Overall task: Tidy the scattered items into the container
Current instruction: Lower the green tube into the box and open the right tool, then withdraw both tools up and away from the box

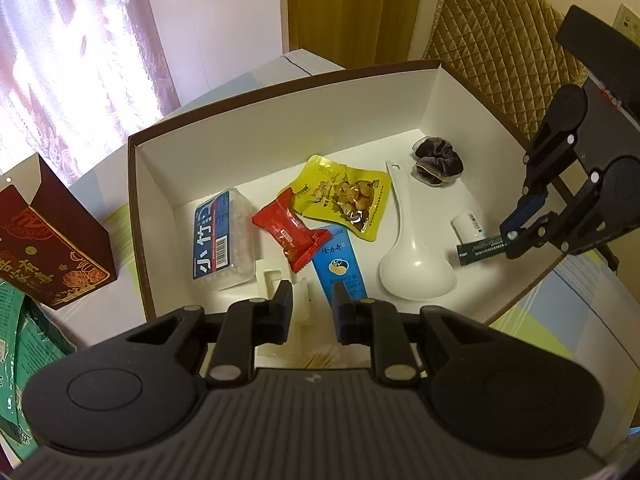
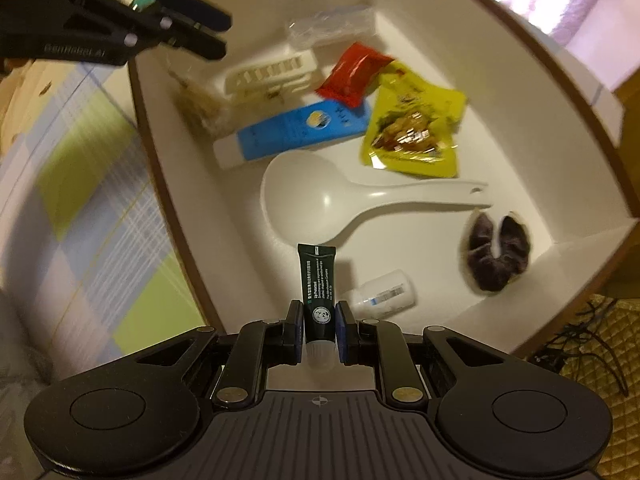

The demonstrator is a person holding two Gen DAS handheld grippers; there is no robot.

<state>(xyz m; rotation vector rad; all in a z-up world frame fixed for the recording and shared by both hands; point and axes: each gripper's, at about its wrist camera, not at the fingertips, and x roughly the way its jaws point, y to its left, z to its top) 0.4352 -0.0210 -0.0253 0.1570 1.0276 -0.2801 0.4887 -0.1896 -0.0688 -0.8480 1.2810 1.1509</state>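
A white box with a brown rim holds a clear case with a blue label, a red packet, a yellow snack pouch, a blue tube, a white rice spoon, a dark scrunchie and a small white bottle. My left gripper hangs shut over the box's near side, gripping nothing; a white plastic piece and a bundle of thin sticks lie beneath it. My right gripper is shut on a dark green tube, pointing down just above the bottle.
A dark red paper carton and green packets stand outside the box on the left. A checked tablecloth covers the table. A quilted chair back rises behind the box, and cables lie beside it.
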